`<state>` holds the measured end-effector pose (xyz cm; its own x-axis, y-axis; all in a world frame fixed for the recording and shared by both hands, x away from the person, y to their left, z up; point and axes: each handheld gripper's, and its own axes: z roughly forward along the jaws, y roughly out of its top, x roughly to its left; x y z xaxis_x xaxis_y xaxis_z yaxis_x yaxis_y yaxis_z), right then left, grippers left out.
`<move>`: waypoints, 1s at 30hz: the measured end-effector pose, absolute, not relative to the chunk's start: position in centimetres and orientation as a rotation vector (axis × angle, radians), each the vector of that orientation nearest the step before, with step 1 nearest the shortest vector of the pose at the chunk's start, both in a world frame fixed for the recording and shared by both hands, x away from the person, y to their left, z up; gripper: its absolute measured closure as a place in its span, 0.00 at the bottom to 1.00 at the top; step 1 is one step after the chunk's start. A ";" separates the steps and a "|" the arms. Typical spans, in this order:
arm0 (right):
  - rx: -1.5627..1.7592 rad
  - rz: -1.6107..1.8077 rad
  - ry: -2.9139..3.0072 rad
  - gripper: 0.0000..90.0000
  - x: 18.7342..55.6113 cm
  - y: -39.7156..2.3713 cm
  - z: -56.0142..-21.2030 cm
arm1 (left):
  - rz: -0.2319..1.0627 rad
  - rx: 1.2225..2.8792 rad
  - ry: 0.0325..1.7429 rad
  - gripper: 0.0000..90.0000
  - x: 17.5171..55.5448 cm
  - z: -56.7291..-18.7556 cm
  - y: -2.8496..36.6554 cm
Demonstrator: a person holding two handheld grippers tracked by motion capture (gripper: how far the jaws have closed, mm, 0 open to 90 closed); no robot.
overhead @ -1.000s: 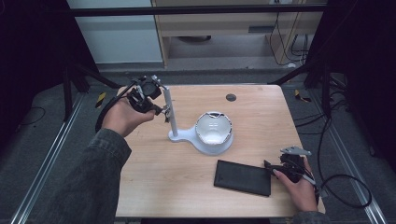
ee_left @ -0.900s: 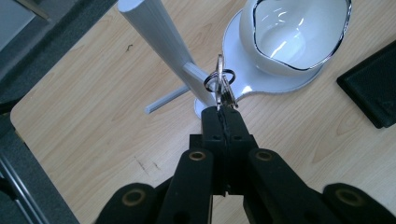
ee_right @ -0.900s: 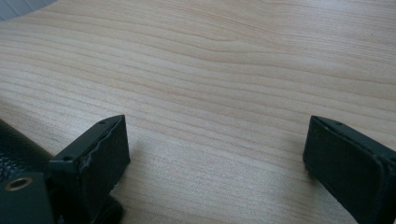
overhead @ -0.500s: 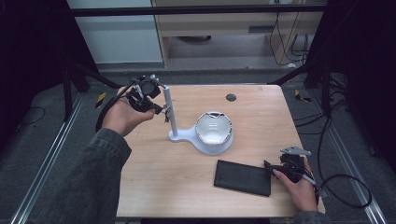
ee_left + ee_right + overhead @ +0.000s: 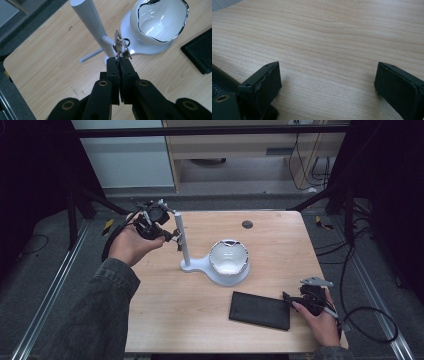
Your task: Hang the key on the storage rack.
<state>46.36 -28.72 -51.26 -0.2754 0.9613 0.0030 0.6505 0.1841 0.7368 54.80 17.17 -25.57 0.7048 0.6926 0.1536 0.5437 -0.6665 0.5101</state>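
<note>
My left gripper (image 5: 171, 238) is shut on a small bunch of keys (image 5: 120, 47) on a ring, held right against the short side peg (image 5: 108, 40) of a white stand post (image 5: 180, 240). Its jaws have just eased open slightly, with the keys still pinched between the pads. The stand's base carries a white bowl (image 5: 229, 258) with a silver rim. My right gripper (image 5: 294, 301) rests open low over the table's front right, nothing between its fingers, beside the right end of a flat black case (image 5: 260, 310).
A small dark round disc (image 5: 247, 224) sits in the wooden table (image 5: 170, 320) near its far edge. Metal frame rails and cables run along the floor on both sides. A second thin peg (image 5: 91, 55) juts from the post.
</note>
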 end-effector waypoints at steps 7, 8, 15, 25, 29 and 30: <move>1.509 0.881 1.998 0.08 46.4 -28.7 -51.3 | 0.517 2.466 0.950 0.95 54.9 -25.4 16.9; 1.509 0.881 1.998 0.08 46.4 -28.7 -51.3 | 0.520 2.468 0.952 0.94 55.0 -25.4 17.0; 1.508 0.881 1.999 0.08 46.4 -28.7 -51.3 | 0.553 2.464 0.977 0.96 55.4 -25.9 17.4; 1.508 0.879 2.000 0.08 46.3 -28.7 -51.2 | 0.561 2.440 0.941 0.94 54.0 -25.8 18.2; 1.508 0.879 2.001 0.08 46.3 -28.7 -51.2 | 0.549 2.439 0.905 0.94 53.0 -25.9 18.5; 1.508 0.879 2.000 0.08 46.3 -28.7 -51.2 | 0.550 2.438 0.893 0.94 52.7 -25.9 18.6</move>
